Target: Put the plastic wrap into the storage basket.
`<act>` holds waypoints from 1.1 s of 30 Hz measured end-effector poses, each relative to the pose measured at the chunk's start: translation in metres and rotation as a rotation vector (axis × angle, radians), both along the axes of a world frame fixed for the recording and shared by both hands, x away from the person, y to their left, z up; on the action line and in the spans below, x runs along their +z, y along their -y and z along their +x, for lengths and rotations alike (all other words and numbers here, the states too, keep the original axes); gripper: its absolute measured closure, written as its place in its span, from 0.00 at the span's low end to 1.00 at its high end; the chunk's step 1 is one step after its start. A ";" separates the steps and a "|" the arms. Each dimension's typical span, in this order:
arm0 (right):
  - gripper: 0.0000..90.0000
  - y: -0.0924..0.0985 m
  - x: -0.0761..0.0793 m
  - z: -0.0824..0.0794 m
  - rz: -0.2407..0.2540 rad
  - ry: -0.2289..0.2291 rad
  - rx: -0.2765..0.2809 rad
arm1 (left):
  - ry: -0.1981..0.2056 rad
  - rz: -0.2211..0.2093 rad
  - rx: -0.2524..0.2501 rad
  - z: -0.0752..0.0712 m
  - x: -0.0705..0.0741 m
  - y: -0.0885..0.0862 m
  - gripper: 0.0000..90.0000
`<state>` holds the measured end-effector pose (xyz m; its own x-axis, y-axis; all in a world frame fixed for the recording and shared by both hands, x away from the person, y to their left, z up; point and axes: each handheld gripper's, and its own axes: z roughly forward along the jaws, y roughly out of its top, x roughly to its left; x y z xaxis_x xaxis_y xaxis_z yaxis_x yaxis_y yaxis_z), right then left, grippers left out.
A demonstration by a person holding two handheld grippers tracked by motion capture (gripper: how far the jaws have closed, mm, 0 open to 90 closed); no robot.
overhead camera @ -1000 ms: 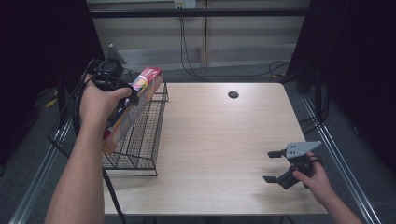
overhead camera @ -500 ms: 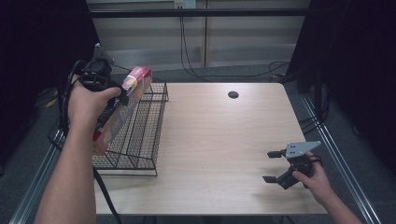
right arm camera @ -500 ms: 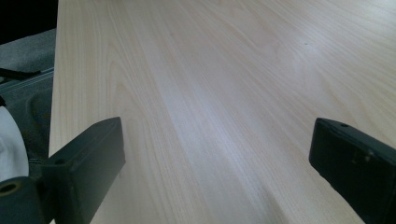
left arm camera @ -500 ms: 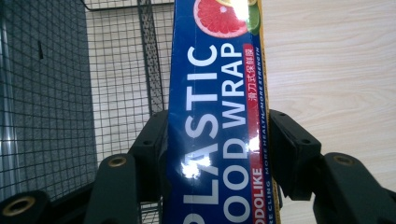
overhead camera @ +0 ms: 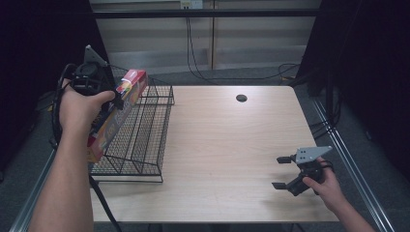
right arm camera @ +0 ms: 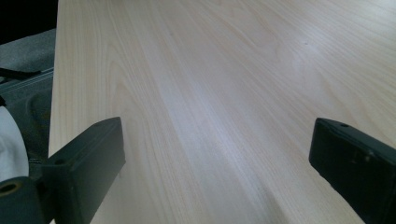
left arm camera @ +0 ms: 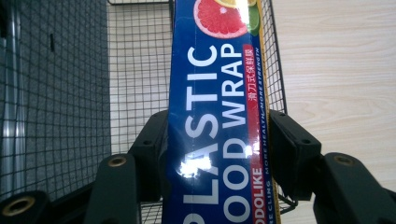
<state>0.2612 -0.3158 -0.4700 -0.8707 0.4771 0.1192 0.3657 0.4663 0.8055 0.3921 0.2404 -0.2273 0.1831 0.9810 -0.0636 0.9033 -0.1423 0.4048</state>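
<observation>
— That box [overhead camera: 117,112] is long, and the left gripper [overhead camera: 112,99] has it pinched across the narrow width, both pads flat on its sides. If the hand swings, I'd guess the far end could catch the rack [overhead camera: 145,140] wire and twist the box out of the grip.

— Where is the box exactly?

— Up in the air over the rack's left side, tilted, one end high toward the back and the other low by the forearm. From the left gripper view the box [left arm camera: 217,116] runs straight up between the jaws, with the rack [left arm camera: 135,70] mesh under it and the table [left arm camera: 336,70] off to one side. It reads "plastic food wrap".

— Glossy carton, too. Could slip?

— It could, I think. Smooth film on smooth pads, and the weight sits away from the pinch, so it may pivot and droop. A corner could also snag in the mesh if it goes down at that slant.

— And the arm?

— Left forearm reaches forward along the table's left edge, hand raised, wrist bent, gripper aimed down and across at the rack.

— The other one?

— The right gripper [overhead camera: 285,171] rests low near the table's right front, jaws spread wide, nothing between them, just bare wood [right arm camera: 224,93] ahead.
</observation>
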 end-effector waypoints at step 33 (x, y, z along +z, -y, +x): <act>0.03 0.000 0.001 0.000 0.002 0.007 -0.005 | 0.021 -0.002 0.107 -0.011 0.005 -0.035 0.50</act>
